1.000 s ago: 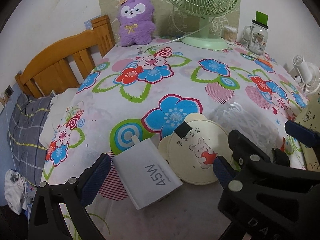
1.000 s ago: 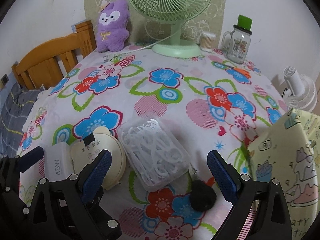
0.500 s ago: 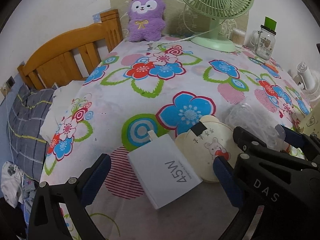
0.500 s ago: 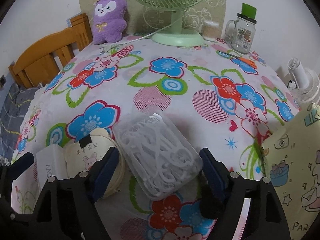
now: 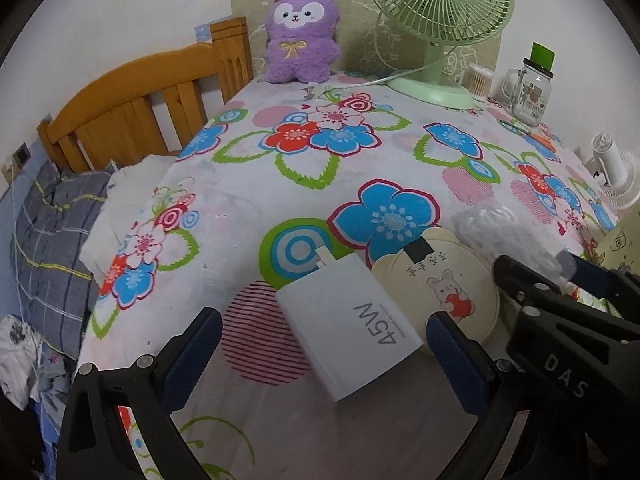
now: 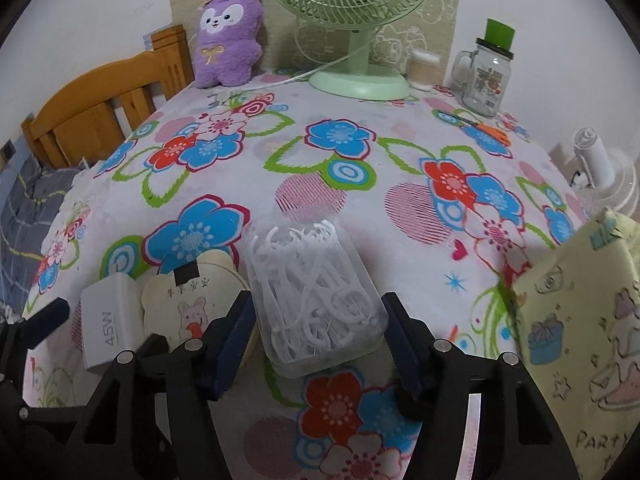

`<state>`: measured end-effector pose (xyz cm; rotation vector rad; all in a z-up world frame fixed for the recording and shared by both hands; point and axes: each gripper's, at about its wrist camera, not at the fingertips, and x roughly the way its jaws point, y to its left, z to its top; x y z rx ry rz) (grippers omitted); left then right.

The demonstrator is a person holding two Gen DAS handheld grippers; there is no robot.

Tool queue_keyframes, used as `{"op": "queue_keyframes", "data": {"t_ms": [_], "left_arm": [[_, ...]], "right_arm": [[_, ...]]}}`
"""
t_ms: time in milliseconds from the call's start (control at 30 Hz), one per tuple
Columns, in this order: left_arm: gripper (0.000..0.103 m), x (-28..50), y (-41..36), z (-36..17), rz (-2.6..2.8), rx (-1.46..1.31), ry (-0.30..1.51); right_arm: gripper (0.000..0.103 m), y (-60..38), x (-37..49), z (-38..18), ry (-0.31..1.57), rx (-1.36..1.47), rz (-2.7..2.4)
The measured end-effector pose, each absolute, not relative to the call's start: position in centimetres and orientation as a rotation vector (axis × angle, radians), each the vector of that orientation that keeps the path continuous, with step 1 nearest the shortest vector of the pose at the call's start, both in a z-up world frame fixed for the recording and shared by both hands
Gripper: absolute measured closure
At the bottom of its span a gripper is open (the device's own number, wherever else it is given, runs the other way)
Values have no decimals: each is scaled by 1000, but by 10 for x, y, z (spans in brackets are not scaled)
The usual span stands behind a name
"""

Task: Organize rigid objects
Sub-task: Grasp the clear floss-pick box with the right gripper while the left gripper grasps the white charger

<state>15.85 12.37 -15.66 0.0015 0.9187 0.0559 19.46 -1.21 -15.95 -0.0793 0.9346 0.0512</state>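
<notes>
While the right gripper (image 6: 320, 344) closes its blue-padded fingers (image 6: 230, 344) around the clear box of floss picks (image 6: 316, 300), the box lies flat on the flowered worktop (image 6: 340, 152) right between them; the left finger looks to be at the box's side, but whether either pad presses yet cannot be told. Just outside the left finger lies the cream bear-shaped case (image 6: 188, 304), and beyond it the white 45W charger (image 6: 106, 320). Past the right finger stands a pale yellow printed bag (image 6: 580, 320). The left gripper (image 5: 324, 356) has its fingers (image 5: 192, 356) spread wide with the charger lying loose between them, nearer the right finger, touched by neither pad. The bear case sits just ahead of that right finger, overlapped by the charger's corner. Far ahead of both pairs of fingers stand a green fan (image 5: 436, 28), a purple plush toy (image 5: 302, 36) and a glass jar mug (image 5: 530, 88).
</notes>
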Motion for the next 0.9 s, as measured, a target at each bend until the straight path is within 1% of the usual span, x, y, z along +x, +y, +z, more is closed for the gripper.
{"op": "queue_keyframes", "data": {"t_ms": [233,300,433,467,500,567,900], "left_arm": [[0,158,122,-156,62,25,900],[2,159,122,-156,50,19,894],[25,158,117,-155,-32,-3,883],[29,158,117,-155,-37,-4,881],[31,157,116,-154,-41,-10,880],[44,154,115,-152,-30,1,872],[46,125,108,-151,-33,34,878]], "right_arm": [[37,-18,188,-158,928,-57,30],[37,-20,190,-159,929,-48,27],[37,-20,190,-158,923,-40,36],[37,-19,190,-158,921,-44,37],[37,-18,189,-158,921,-42,41],[37,-18,188,-157,920,-40,38],[37,-22,159,-155,925,-60,46]]}}
